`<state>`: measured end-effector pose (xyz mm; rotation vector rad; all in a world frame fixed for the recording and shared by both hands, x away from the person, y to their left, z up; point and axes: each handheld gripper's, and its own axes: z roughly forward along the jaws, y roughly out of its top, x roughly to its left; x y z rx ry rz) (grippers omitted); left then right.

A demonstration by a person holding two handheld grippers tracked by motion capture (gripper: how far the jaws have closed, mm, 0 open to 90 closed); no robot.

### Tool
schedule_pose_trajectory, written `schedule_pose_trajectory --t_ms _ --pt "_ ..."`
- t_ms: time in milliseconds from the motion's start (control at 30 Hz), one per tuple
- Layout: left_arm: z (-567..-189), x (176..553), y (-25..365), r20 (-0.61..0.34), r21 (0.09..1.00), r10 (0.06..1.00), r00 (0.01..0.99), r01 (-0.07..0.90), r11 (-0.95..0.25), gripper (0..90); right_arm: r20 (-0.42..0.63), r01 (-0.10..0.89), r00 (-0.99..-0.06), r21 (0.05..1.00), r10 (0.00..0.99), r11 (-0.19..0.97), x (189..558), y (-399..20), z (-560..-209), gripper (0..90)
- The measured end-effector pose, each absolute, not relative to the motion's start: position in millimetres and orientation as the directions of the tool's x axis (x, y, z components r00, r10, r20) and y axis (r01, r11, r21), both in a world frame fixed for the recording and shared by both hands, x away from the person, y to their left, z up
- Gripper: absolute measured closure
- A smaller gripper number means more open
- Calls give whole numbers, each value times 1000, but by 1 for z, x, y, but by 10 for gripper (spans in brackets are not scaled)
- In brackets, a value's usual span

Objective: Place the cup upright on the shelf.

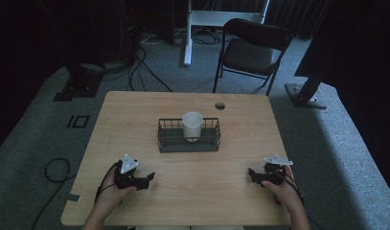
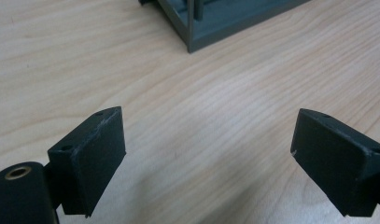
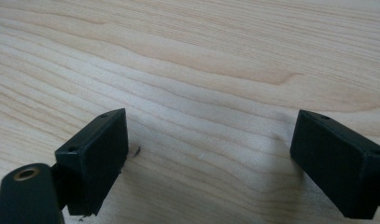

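A white paper cup point(image 1: 192, 125) stands upright inside a dark wire basket point(image 1: 189, 143) at the middle of a pale wooden table point(image 1: 135, 110). The basket's long axis runs left to right. The left gripper point(image 1: 145, 178) rests near the table's front edge, jaws spread wide and empty; the basket lies ahead and to its right. The right gripper point(image 1: 252, 173), also wide and empty, sits at the front right. Both look about equally far from the cup.
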<state>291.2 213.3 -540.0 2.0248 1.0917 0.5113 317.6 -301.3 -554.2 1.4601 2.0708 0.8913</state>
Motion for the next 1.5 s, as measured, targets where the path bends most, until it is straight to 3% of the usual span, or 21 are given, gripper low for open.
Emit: schedule_pose_trajectory --t_ms 1067,1233,1500 --pt "-551 281 249 10 702 859 512 608 -370 91 4 650 -337 725 942 230 318 -301 -554 109" --pt "-552 282 247 11 691 892 452 642 -334 21 3 650 -337 725 942 230 318 -301 -554 109" --pt "-552 284 240 11 690 947 320 684 -239 22 4 650 -337 725 942 230 318 -301 -554 109"
